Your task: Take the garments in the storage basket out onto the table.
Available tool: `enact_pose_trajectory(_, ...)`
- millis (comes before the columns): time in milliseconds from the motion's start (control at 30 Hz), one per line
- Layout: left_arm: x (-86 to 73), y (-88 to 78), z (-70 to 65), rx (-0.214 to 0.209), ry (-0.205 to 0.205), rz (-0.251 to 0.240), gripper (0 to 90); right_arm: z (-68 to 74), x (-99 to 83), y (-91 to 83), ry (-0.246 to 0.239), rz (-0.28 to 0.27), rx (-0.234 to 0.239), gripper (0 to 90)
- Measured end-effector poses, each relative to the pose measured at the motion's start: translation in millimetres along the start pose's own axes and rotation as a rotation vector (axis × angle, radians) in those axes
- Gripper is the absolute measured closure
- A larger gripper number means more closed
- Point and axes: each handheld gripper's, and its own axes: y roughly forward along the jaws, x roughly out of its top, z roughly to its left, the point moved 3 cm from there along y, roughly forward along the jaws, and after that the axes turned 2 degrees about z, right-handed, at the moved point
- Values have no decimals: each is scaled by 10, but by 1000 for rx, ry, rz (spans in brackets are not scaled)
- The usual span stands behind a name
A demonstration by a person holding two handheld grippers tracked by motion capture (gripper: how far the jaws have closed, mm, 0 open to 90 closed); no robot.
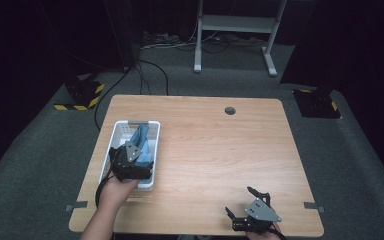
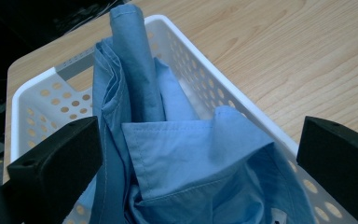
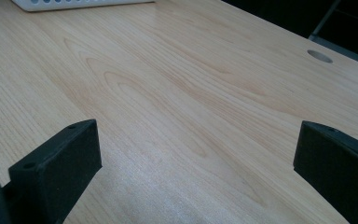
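A white perforated basket sits at the table's left side with a crumpled blue cloth inside it. In the left gripper view the blue cloth bulges up out of the basket. My left gripper hovers over the basket's near end, open, its jaws wide apart on either side of the cloth. Near the table's front right edge my right gripper stands open over bare wood with nothing between its jaws.
The wooden table has a round cable hole at its far middle, seen too as the hole. A basket edge shows far off in the right gripper view. Grey carpet, a desk frame and cables lie beyond.
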Motion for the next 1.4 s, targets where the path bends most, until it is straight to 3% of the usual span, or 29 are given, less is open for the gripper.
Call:
enact_pose_trajectory(300,105,71,64,21,-5,65,8,-2,0,0,2,-1,1,3)
enact_pose_trajectory(633,152,195,80,-13,-27,125,17,-4,-1,-4,2,-4,2,3)
enact_pose_trajectory(733,147,238,100,-29,-54,148,23,-5,-1,-4,3,-4,3,3)
enact_pose_trajectory(1400,62,421,152,-59,-72,308,215,-10,-2,-7,9,-8,4,3)
